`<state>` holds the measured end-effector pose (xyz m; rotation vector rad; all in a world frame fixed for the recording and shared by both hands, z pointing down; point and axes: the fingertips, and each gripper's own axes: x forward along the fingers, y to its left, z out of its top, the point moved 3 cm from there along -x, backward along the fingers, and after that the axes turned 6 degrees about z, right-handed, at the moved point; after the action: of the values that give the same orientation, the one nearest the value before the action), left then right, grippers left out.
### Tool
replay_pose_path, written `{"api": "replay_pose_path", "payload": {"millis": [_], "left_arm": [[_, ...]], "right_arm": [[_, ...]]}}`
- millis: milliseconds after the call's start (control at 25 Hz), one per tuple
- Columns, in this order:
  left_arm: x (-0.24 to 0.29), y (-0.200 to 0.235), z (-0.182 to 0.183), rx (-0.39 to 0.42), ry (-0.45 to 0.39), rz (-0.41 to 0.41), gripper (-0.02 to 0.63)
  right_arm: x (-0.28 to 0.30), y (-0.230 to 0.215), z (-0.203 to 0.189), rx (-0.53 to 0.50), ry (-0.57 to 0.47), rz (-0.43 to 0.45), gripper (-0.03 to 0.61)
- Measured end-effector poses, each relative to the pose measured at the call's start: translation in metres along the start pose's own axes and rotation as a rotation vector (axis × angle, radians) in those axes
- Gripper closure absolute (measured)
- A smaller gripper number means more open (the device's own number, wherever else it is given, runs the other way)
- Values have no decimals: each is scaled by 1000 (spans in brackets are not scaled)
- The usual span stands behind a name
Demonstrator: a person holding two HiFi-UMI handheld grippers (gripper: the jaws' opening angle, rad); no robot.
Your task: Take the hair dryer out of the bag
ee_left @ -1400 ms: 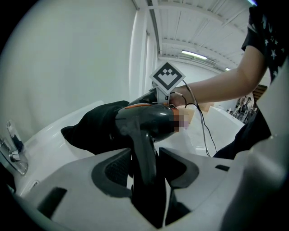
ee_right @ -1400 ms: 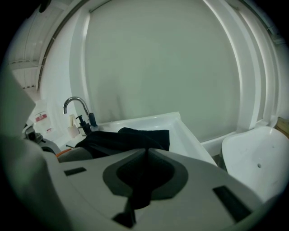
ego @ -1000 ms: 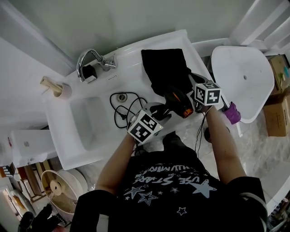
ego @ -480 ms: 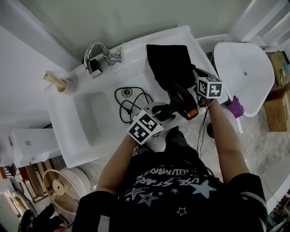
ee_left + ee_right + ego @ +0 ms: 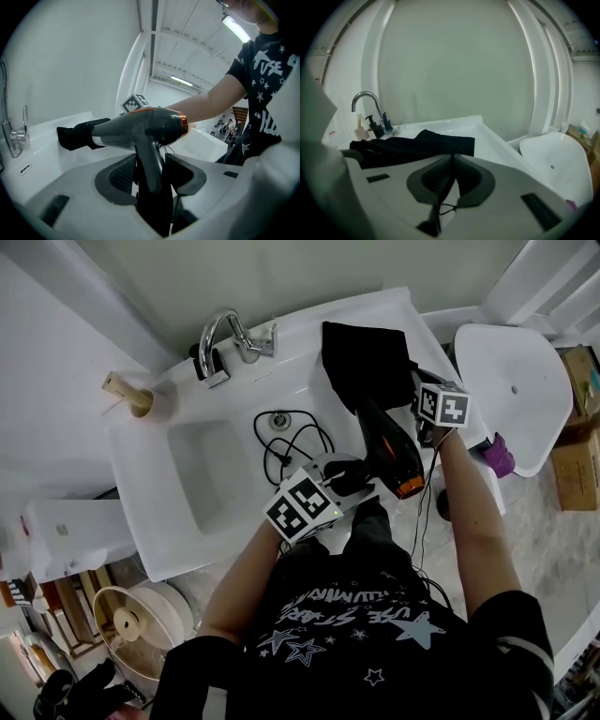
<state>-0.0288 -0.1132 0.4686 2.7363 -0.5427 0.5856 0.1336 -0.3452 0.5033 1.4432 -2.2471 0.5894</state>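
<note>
A dark grey hair dryer [image 5: 392, 448] with an orange ring at its rear hangs over the sink's counter. My left gripper [image 5: 352, 479] is shut on its handle [image 5: 151, 173], which stands upright between the pads. The nozzle end [image 5: 101, 139] points at the mouth of the black bag [image 5: 366, 362]; whether it is still inside, I cannot tell. The bag [image 5: 417, 145] lies flat on the counter. My right gripper [image 5: 419, 399] is shut on the bag's near edge [image 5: 449, 176], dark fabric and a thin string pinched between its pads. The dryer's black cord [image 5: 292, 442] lies coiled in the basin.
A chrome faucet [image 5: 230, 334] and a small cup with a stick [image 5: 139, 399] stand behind the white basin [image 5: 211, 479]. A white toilet [image 5: 516, 381] sits at the right, with cardboard boxes [image 5: 577, 418] past it. A fan [image 5: 127, 624] stands on the floor at lower left.
My left gripper has drawn the hair dryer back toward the person and a little up, so more of its barrel shows outside the bag. The right gripper keeps its hold on the bag.
</note>
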Motion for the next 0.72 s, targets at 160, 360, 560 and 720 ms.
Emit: {"api": "replay_pose_path", "payload": {"millis": [160,360,560,720], "left_arm": [[-17,-2,3,-22,-40,-50,411],[-39,-11,-1,-6,-52,-104,411],[-58,-7,-10,-15,-65,-103,411],[-66,7,-17,-34,-64,-70,410]], "right_arm": [[2,2,-2,5,15,-43,555],[-1,5,-8,6,35,-113,555],[-15,9,-12,49,5,-139,555],[-33,23,-23,66,-10,-137,554]]}}
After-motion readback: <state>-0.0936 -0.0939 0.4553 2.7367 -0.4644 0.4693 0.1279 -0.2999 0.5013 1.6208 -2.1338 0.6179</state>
